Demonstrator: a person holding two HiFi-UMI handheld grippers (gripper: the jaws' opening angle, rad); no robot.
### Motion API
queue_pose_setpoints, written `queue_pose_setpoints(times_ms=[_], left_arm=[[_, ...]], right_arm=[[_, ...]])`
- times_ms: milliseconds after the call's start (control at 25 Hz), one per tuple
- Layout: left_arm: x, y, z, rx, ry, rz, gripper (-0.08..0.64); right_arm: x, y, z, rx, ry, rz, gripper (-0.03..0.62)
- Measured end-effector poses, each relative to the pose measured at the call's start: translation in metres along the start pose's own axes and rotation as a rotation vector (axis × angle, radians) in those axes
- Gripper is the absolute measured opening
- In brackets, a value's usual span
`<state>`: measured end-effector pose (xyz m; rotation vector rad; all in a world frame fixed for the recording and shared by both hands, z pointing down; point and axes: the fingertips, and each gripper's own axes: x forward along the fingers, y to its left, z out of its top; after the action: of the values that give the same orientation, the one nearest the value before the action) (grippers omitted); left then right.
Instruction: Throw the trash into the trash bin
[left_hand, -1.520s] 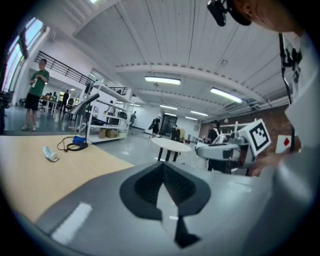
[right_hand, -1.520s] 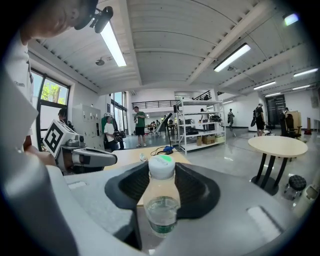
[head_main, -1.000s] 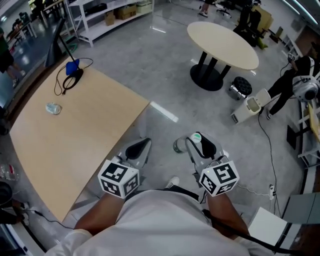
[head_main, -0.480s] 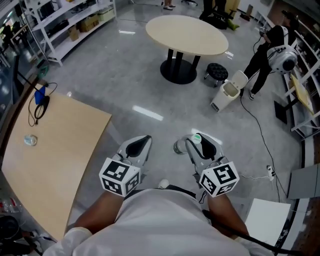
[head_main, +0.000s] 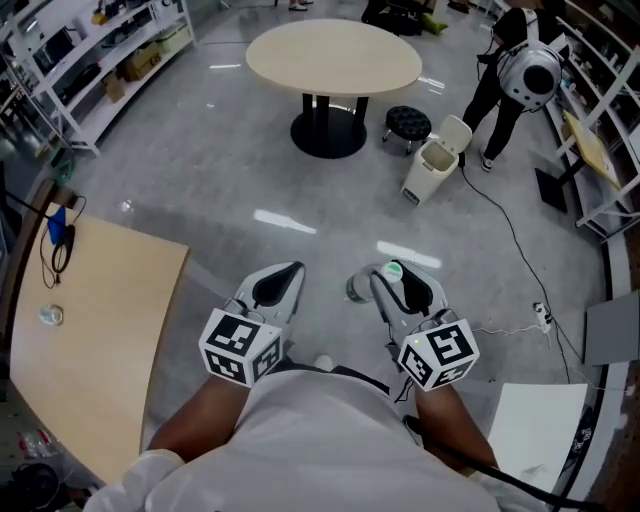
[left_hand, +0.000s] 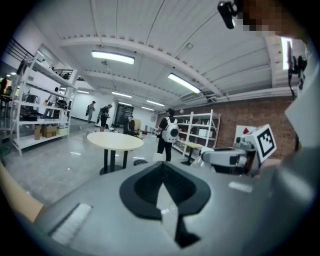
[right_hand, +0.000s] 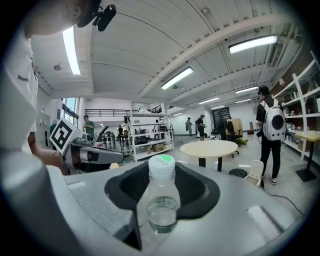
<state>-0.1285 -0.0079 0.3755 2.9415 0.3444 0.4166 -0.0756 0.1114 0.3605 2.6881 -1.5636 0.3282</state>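
A clear plastic bottle (right_hand: 161, 197) with a green-and-white cap sits upright between the pads of my right gripper (right_hand: 162, 181), which is shut on it. From the head view the bottle (head_main: 360, 290) pokes out to the left of the right gripper (head_main: 386, 284). My left gripper (head_main: 278, 287) hangs beside it at the same height, jaws together (left_hand: 164, 186); only a pale sliver shows between them, and what it is I cannot tell. The white trash bin (head_main: 428, 164) stands with its lid up on the floor ahead, near the round table, also visible from the right gripper (right_hand: 255, 172).
A round beige table (head_main: 333, 57) and a black stool (head_main: 407, 124) stand by the bin. A person with a white backpack (head_main: 525, 70) is at the back right. A wooden table (head_main: 90, 330) lies at left, a cable (head_main: 520, 260) crosses the floor, shelves (head_main: 70, 60) line the far left.
The view has swung: the wooden table slid off to the left while the round table and trash bin came toward the middle. Both grippers kept their places and grips.
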Motion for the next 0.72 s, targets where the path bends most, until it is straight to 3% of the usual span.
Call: queue_pose_setpoints(times_ms=[720], left_arm=[[0.093, -0.027, 0.003, 0.05, 0.074, -0.197, 0.006]], right_arm=[[-0.023, -0.075, -0.014, 0.062, 0.026, -0.206, 0.16]])
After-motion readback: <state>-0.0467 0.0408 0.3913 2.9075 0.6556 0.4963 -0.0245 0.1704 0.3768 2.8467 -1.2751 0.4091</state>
